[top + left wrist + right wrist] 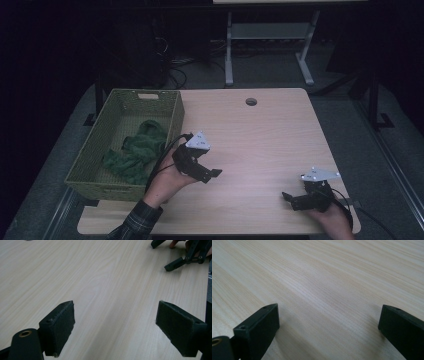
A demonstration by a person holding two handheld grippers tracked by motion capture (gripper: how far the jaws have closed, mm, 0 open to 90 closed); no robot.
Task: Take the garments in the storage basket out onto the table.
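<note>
The landmark is the green woven rectangular basket (176, 107) at the left of the pale wooden table (260, 135). A crumpled green cloth (137, 150) lies inside it, toward its near right corner. Just beside the basket's right wall, the person's left hand (165, 182), palm up with a plaid sleeve at the wrist, holds the left black two-jaw gripper (212, 175) tilted above the bare tabletop, pointing away from the basket. Its jaws stand wide apart with nothing between them. Well apart from the basket, near the table's front right edge, the right black gripper (286, 196) rests low in the right hand (334, 220), pointing back toward the basket, its jaws likewise spread wide and empty.
</note>
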